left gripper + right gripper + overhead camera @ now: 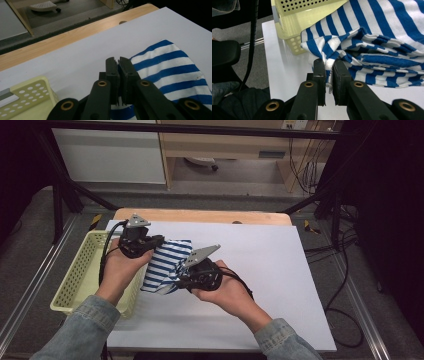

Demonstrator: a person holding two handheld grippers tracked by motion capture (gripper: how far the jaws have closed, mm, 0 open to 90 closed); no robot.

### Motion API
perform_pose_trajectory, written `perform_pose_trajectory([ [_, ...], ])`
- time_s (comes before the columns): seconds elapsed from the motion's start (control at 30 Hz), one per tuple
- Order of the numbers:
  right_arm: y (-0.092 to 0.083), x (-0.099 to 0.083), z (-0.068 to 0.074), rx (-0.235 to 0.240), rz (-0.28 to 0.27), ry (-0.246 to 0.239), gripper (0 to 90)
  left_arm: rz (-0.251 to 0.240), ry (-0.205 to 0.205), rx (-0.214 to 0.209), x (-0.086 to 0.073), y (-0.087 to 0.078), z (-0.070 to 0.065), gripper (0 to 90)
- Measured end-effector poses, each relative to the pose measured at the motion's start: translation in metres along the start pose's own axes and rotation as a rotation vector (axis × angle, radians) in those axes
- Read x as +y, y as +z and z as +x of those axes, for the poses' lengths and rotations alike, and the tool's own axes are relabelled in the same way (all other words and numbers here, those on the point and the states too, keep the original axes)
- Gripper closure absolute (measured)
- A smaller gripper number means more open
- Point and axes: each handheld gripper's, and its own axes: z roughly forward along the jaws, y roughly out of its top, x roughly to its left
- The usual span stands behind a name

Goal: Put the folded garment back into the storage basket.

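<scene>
A blue-and-white striped cloth [166, 265] is held bunched a little above the white table cover, between my two hands. My left gripper [150, 242] is shut on its far left edge; in the left gripper view the stripes [170, 70] spread to the right of the closed jaws and a bit of cloth shows low down between them [118, 64]. My right gripper [181, 279] is shut on the near folded edge; in the right gripper view the cloth [372, 50] bunches between the jaws [329, 65].
A pale yellow perforated basket [80, 270] stands at the table's left edge, right beside the cloth. The white cover [260, 265] stretches open to the right. A wooden strip [200, 216] runs along the far edge, with dark frame legs and cables beyond.
</scene>
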Motion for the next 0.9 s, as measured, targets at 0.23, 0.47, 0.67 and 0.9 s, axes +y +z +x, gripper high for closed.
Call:
perform_pose_trajectory([
  [0.23,0.006,0.005,0.000,0.007,0.002,-0.001,82.6,0.002,-0.004,0.011,0.001,-0.004,0.005,85.6],
  [0.47,0.010,0.013,-0.001,0.013,0.004,-0.006,82.5,0.009,-0.009,0.028,0.002,-0.009,0.013,85.6],
  [0.67,0.013,0.018,-0.002,0.022,0.000,-0.007,82.5,0.012,-0.015,0.033,0.003,-0.012,0.018,85.6],
  [0.9,0.015,0.022,-0.009,0.030,-0.010,-0.009,82.5,0.012,-0.005,0.029,0.008,-0.010,0.020,85.6],
])
